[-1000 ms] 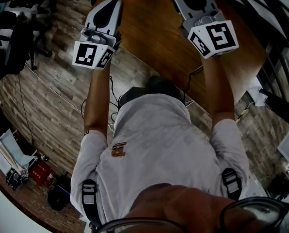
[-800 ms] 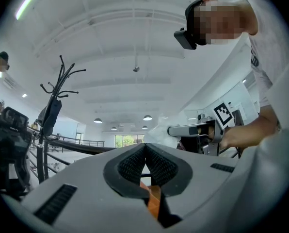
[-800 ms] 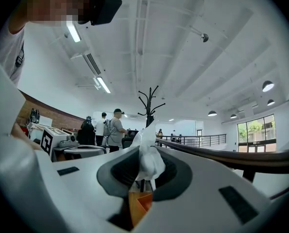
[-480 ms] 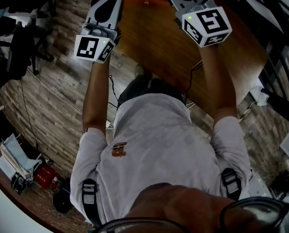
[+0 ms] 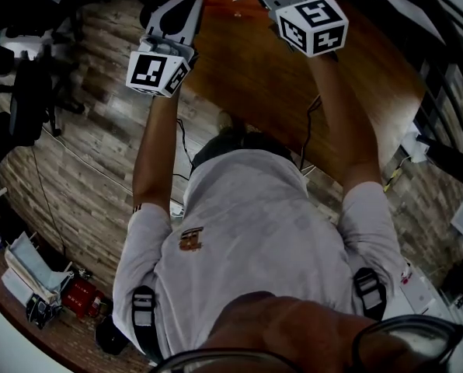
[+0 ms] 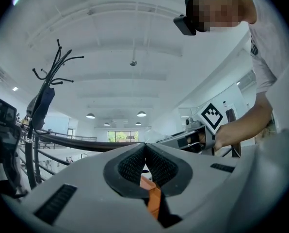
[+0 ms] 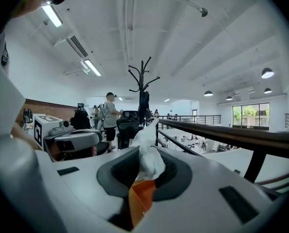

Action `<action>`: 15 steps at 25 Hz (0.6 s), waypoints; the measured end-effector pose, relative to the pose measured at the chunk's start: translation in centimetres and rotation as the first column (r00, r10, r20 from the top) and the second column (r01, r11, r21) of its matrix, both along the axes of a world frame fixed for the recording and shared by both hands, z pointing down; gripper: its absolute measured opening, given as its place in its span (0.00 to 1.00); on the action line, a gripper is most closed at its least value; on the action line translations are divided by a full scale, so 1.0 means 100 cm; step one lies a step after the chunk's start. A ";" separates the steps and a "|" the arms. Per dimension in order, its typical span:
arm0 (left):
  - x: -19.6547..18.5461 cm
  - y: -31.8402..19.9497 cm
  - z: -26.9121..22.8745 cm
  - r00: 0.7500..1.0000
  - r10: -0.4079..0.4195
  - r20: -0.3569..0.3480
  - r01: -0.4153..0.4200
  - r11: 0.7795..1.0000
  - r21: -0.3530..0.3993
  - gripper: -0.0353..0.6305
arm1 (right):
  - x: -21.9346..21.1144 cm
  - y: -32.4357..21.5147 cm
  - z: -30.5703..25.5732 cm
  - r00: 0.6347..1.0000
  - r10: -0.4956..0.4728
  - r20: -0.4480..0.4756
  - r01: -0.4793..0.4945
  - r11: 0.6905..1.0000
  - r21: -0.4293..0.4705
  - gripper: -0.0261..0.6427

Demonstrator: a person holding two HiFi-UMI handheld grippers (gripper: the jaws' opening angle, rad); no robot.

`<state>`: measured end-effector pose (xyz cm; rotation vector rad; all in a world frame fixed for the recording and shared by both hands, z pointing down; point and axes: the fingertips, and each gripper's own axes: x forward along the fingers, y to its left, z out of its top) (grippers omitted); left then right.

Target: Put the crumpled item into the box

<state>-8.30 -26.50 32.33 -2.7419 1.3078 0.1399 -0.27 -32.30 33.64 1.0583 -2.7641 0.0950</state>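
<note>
Now, the crumpled white paper [image 7: 147, 147] is pinched in the right gripper [image 7: 145, 168], up over the wooden table [image 5: 255, 76], while jaws of the left gripper [image 6: 145, 163] are seen shut tight together, empty.

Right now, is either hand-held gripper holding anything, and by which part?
The right hand-held gripper pinches the crumpled item by one end; the rest sticks out past the jaws. The left hand-held gripper is shut and empty.
</note>
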 end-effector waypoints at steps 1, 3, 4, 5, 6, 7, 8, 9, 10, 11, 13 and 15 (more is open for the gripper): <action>0.000 -0.001 0.003 1.000 0.005 0.003 -0.005 1.000 0.001 0.08 | -0.001 -0.003 0.006 1.000 -0.001 -0.010 0.001 1.000 -0.014 0.14; 0.001 -0.005 0.007 1.000 0.009 0.011 -0.009 1.000 -0.003 0.08 | -0.002 -0.010 0.018 1.000 -0.003 -0.028 0.002 0.999 -0.046 0.14; 0.000 -0.007 0.009 1.000 0.010 0.015 -0.010 1.000 -0.007 0.08 | -0.004 -0.014 0.025 0.999 -0.004 -0.035 0.002 0.998 -0.063 0.14; -0.002 -0.010 0.010 1.000 0.011 0.017 -0.011 1.000 -0.010 0.08 | -0.006 -0.018 0.032 0.999 -0.005 -0.043 0.001 0.997 -0.081 0.14; -0.005 -0.013 0.012 1.000 0.012 0.020 -0.011 1.000 -0.013 0.08 | -0.009 -0.023 0.038 0.999 -0.004 -0.050 -0.001 0.995 -0.098 0.14; -0.010 -0.016 0.014 1.000 0.012 0.021 -0.012 1.000 -0.016 0.08 | -0.013 -0.028 0.045 0.998 -0.002 -0.056 -0.005 0.993 -0.115 0.14; -0.015 -0.020 0.016 1.000 0.012 0.022 -0.012 1.000 -0.020 0.08 | -0.017 -0.033 0.051 0.998 0.001 -0.061 -0.009 0.991 -0.132 0.14; -0.019 -0.022 0.018 1.000 0.013 0.022 -0.012 1.000 -0.024 0.08 | -0.020 -0.037 0.057 0.998 0.004 -0.066 -0.014 0.989 -0.150 0.14; -0.021 -0.023 0.019 1.000 0.014 0.021 -0.013 1.000 -0.026 0.08 | -0.022 -0.041 0.062 0.997 0.006 -0.072 -0.018 0.986 -0.166 0.14; -0.022 -0.024 0.020 1.000 0.015 0.021 -0.015 0.999 -0.029 0.08 | -0.023 -0.044 0.067 0.997 0.008 -0.079 -0.023 0.983 -0.181 0.14; -0.019 -0.024 0.021 1.000 0.021 0.022 -0.020 0.999 -0.032 0.08 | -0.021 -0.048 0.076 0.995 0.010 -0.097 -0.030 0.978 -0.205 0.14; -0.018 -0.025 0.023 0.999 0.028 0.022 -0.027 0.999 -0.035 0.08 | -0.021 -0.053 0.085 0.993 0.012 -0.115 -0.038 0.974 -0.224 0.14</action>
